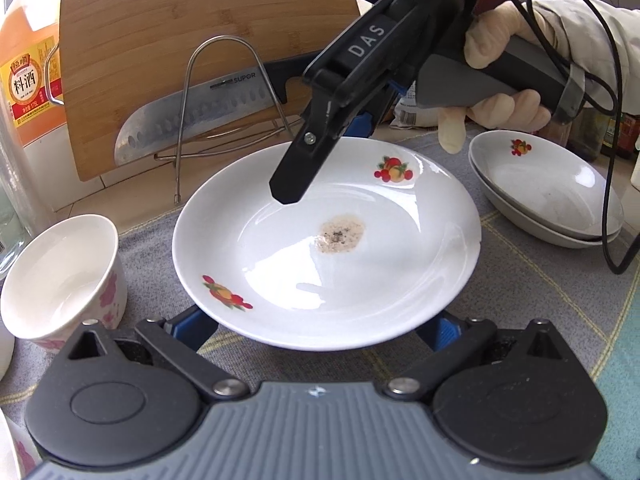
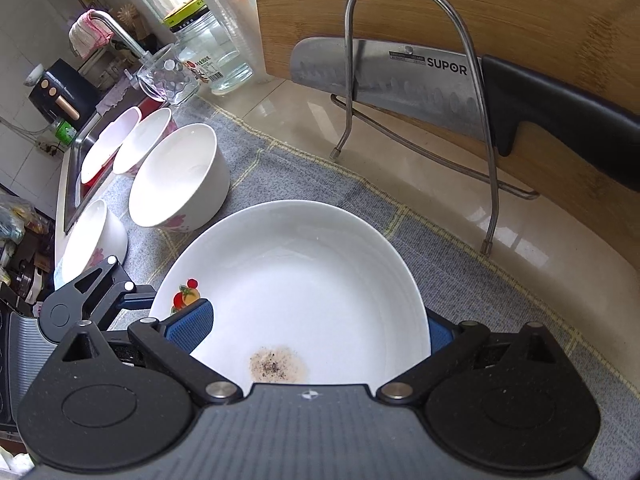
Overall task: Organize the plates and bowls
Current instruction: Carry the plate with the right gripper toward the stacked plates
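Note:
A white plate (image 1: 328, 248) with fruit prints and a brown stain lies on the grey cloth. My right gripper (image 1: 316, 160) grips its far rim, one finger (image 1: 296, 172) above the plate and one below; in the right wrist view the plate (image 2: 304, 280) sits between the blue pads (image 2: 192, 324). My left gripper (image 1: 320, 332) is open at the plate's near edge, its pads under the rim. Two stacked white plates (image 1: 548, 196) lie to the right. Several white bowls with pink flowers (image 2: 180, 184) stand to the left; one also shows in the left wrist view (image 1: 60, 276).
A bamboo cutting board (image 1: 180, 40) and a knife (image 1: 200, 108) lean in a wire rack (image 1: 224, 92) behind the plate. An orange bottle (image 1: 28, 68) stands at far left. A glass jar (image 2: 216, 56) and sink (image 2: 84, 160) are beyond the bowls.

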